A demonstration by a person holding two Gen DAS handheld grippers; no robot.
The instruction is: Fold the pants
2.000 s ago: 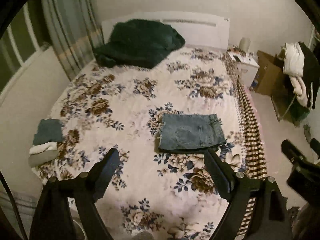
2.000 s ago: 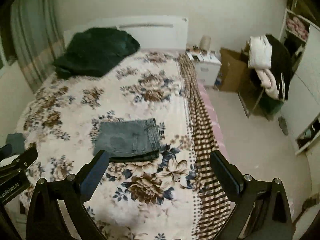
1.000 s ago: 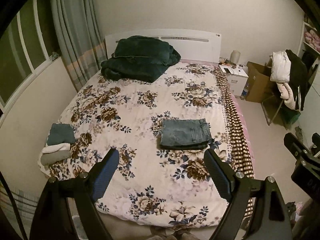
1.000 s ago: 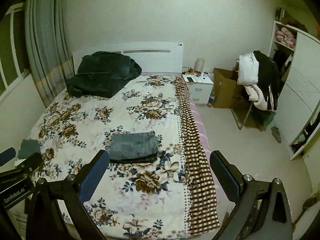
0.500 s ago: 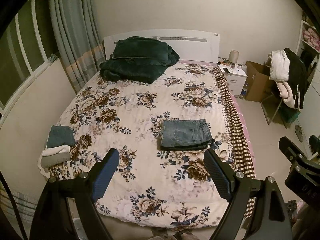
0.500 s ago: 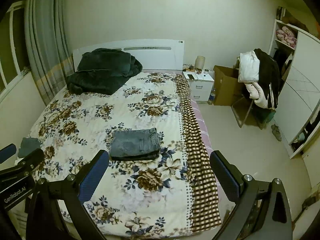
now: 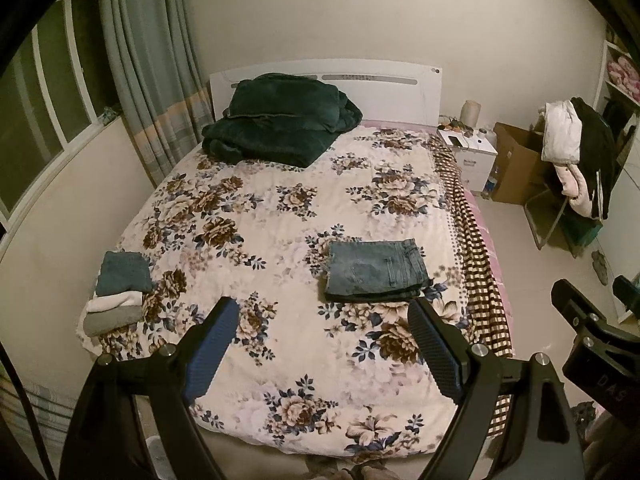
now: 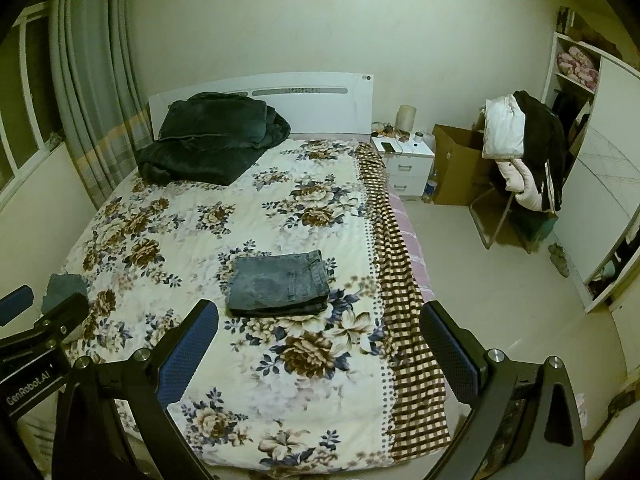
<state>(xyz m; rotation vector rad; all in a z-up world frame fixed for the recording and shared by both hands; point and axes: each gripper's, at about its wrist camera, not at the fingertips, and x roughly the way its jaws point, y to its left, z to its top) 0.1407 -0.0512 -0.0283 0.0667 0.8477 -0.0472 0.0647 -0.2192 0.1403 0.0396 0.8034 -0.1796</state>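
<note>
A pair of blue jeans (image 7: 374, 270) lies folded into a flat rectangle on the floral bedspread (image 7: 280, 220), right of the middle; it also shows in the right wrist view (image 8: 278, 282). My left gripper (image 7: 322, 320) is open and empty, held back from the foot of the bed, well short of the jeans. My right gripper (image 8: 318, 320) is open and empty too, also back from the bed. Each gripper shows at the edge of the other's view.
A small stack of folded clothes (image 7: 116, 294) sits at the bed's left edge. A dark green blanket (image 7: 280, 128) lies by the headboard. A nightstand (image 8: 404, 160), cardboard box (image 8: 456, 168) and a chair with clothes (image 8: 520, 160) stand on the right.
Both grippers have pulled back and up from the bed, so the whole bed and room show. The folded jeans have stayed in place.
</note>
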